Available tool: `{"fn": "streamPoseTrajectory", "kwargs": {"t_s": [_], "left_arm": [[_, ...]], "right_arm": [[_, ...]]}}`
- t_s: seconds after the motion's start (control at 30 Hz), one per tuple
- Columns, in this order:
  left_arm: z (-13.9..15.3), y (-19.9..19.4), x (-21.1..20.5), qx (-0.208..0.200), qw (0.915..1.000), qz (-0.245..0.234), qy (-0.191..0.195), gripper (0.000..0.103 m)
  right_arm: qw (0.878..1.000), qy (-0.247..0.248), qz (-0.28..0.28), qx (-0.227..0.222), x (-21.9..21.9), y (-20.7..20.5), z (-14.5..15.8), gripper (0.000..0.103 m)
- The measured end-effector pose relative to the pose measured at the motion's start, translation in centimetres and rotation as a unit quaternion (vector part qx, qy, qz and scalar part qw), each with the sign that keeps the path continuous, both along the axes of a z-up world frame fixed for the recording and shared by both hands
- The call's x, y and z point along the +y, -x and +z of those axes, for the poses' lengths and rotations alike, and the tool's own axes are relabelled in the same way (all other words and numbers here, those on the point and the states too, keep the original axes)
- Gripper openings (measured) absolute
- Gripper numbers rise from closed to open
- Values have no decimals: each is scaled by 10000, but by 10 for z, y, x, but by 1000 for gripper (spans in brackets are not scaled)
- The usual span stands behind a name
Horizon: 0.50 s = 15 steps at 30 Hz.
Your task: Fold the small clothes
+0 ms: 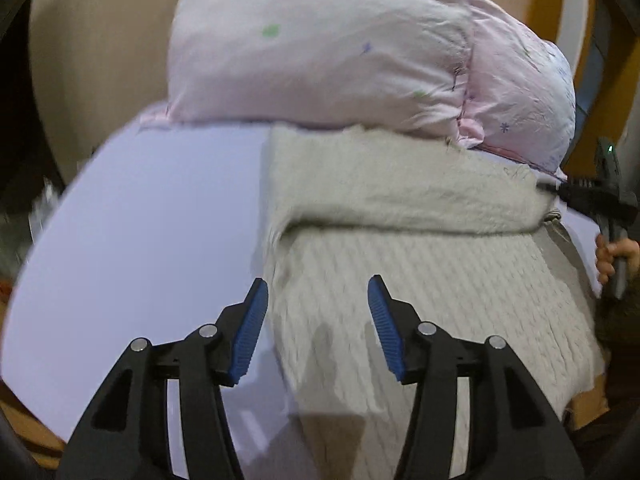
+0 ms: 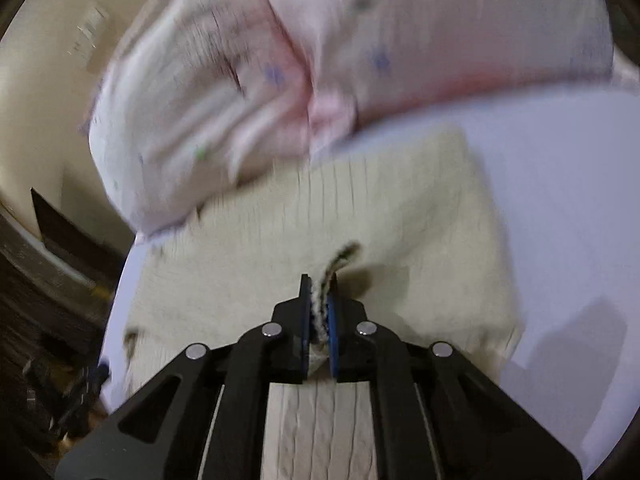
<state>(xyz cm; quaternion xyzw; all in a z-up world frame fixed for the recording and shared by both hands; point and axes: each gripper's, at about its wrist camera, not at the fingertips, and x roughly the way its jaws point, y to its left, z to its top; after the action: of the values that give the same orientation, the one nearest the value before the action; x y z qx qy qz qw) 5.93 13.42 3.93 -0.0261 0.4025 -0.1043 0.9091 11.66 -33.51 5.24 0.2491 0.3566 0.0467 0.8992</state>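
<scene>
A cream knitted sweater [image 1: 420, 280] lies on a pale lavender sheet [image 1: 140, 220], with its far part folded over toward me. My left gripper [image 1: 318, 292] is open and empty, hovering over the sweater's near left edge. My right gripper [image 2: 320, 292] is shut on a pinched fold of the sweater [image 2: 320, 208]. The right gripper also shows at the right edge of the left wrist view [image 1: 592, 196], at the sweater's far right side, held by a hand.
A large pink pillow [image 1: 340, 48] with small flower prints lies just behind the sweater, touching its far edge; it also shows in the right wrist view [image 2: 280, 60]. The lavender sheet [image 2: 560, 200] extends right of the sweater. A beige wall stands behind.
</scene>
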Motion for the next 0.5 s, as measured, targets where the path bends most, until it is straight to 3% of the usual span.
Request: {"fn": "streamPoseTrajectory", "kwargs": {"t_s": [0.03, 0.1, 0.17, 0.2, 0.23, 0.27, 0.4, 0.47, 0.5], "left_arm": [[-5, 2, 3, 75, 10000, 14, 47, 55], [-13, 5, 5, 212, 9997, 22, 121, 55], [-20, 11, 10, 357, 9990, 37, 276, 55], [-22, 14, 12, 404, 9985, 30, 360, 55], [-24, 18, 14, 445, 9979, 4, 477, 55], [-27, 22, 17, 492, 9970, -33, 599, 55], [-31, 38, 26, 489, 9919, -202, 1152, 55], [-34, 45, 28, 512, 9874, -322, 1464, 53], [-35, 48, 28, 543, 9847, -398, 1606, 50]], "right_arm": [[9996, 128, -178, -181, -4, -2, 9, 6], [9987, 362, -348, -60, -7, -15, 12, 11], [9933, 870, -610, 462, -7, -24, 3, 36], [9920, 887, -664, 610, -9, -20, 0, 48], [9939, 702, -592, 607, -11, -7, -1, 69], [9950, 617, -553, 558, -13, 8, 0, 75], [9947, 436, -560, 739, -21, 69, -10, 74], [9943, 40, -475, 950, -28, 99, -26, 55], [9941, -114, -401, 999, -29, 108, -33, 53]]}}
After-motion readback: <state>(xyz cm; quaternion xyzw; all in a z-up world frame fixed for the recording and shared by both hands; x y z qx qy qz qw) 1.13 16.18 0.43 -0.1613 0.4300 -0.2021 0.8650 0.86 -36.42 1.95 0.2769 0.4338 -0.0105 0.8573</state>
